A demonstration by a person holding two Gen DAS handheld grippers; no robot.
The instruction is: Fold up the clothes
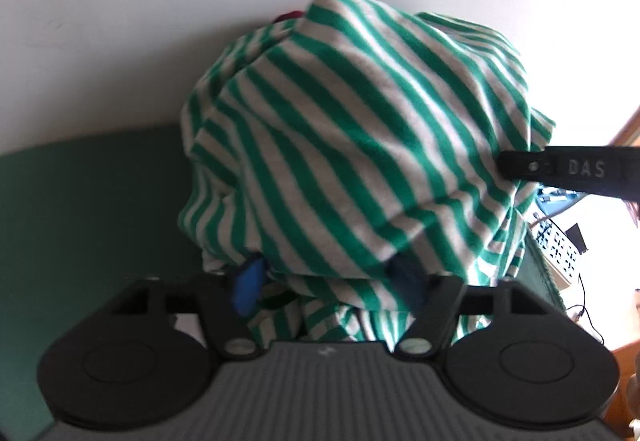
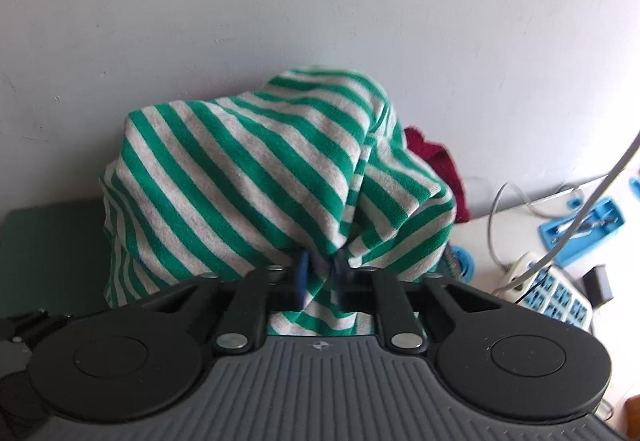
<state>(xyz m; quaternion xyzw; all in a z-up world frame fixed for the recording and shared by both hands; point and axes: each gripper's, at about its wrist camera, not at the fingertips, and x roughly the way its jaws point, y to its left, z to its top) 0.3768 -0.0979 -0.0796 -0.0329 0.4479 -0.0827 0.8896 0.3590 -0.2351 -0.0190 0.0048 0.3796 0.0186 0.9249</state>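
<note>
The right hand-held gripper (image 2: pixel 320 277) pinches the striped shirt (image 2: pixel 256 177), heaped on the green table (image 2: pixel 52 249) at 12 o'clock. The left hand-held gripper (image 1: pixel 328 281) is half open around a fold. That loose fold could slip out.

Green-and-grey striped knit garment (image 2: pixel 256 177) is lying heaped on the dark green mat (image 2: pixel 52 241); dark red knitted cloth (image 2: pixel 436 165) is sitting behind it, against the wall (image 2: pixel 280 1).
</note>
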